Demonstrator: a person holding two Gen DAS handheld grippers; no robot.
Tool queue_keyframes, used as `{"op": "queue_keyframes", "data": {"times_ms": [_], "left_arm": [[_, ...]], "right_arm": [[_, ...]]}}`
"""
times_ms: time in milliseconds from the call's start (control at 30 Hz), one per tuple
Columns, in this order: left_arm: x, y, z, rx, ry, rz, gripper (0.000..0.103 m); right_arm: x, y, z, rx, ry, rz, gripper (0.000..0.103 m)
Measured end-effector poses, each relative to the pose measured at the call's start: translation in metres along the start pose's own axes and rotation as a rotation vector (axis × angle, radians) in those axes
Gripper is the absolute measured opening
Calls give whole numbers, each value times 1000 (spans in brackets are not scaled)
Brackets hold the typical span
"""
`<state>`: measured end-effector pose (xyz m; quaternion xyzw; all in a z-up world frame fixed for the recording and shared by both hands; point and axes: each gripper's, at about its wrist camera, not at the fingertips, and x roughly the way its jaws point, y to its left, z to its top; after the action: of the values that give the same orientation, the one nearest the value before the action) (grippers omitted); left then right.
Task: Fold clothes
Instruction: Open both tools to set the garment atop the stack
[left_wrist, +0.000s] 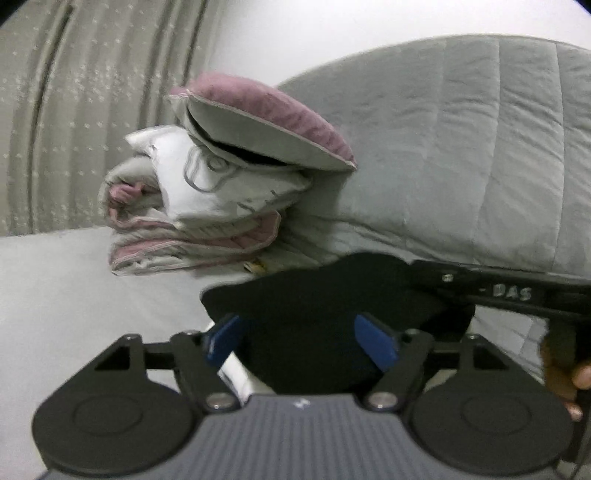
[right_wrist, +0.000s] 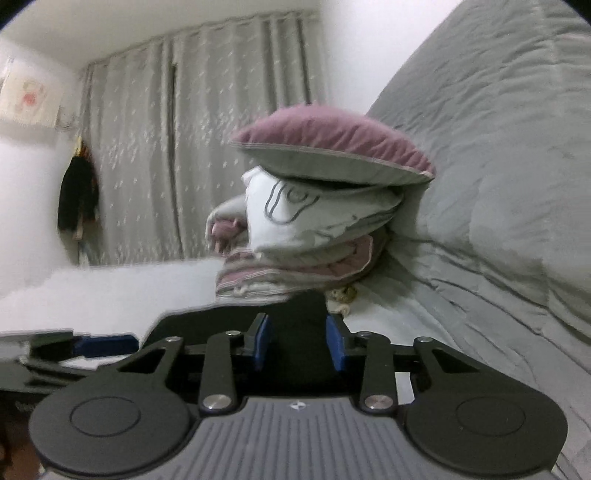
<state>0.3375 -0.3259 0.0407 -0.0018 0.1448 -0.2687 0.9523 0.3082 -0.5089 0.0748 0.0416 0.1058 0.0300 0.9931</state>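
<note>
A black garment (left_wrist: 314, 288) lies low over the white bed sheet (left_wrist: 74, 295), right in front of both cameras. My left gripper (left_wrist: 295, 325) stands open, its blue pads (left_wrist: 221, 341) wide apart with the black cloth lying between them. The right gripper's black arm (left_wrist: 517, 295) reaches in from the right side of the left wrist view, held by a hand (left_wrist: 561, 376). In the right wrist view my right gripper (right_wrist: 297, 332) is shut on the black garment (right_wrist: 303, 302), which bunches between its blue pads (right_wrist: 262, 343). The left gripper's blue finger (right_wrist: 103, 345) shows at the left edge.
Just behind the garment stands a pile of folded bedding (left_wrist: 207, 206), topped by a purple and grey cushion (left_wrist: 266, 118). A grey quilted duvet (left_wrist: 461, 155) rises on the right. Grey curtains (right_wrist: 147, 147) hang behind, with dark clothes (right_wrist: 77, 199) on the wall.
</note>
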Motion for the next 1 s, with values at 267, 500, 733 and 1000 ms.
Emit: {"op": "queue_keyframes", "data": {"times_ms": [267,500,733,1000], "left_arm": [[-42,-32,25,-53,81,206,103],[-49,-31,-7,-133,304,271,103],[-57,-56,-11,-7,324,458,103],[-68,-49,-4,-74,421,352,103]], "right_arm": [[-57,4,16,47,103,-108,56],[-102,9,-4,63,104,-150,91],[-100,16,-13,67,190,-220,102],[-113,32,-10,37,225,-336,103]]}}
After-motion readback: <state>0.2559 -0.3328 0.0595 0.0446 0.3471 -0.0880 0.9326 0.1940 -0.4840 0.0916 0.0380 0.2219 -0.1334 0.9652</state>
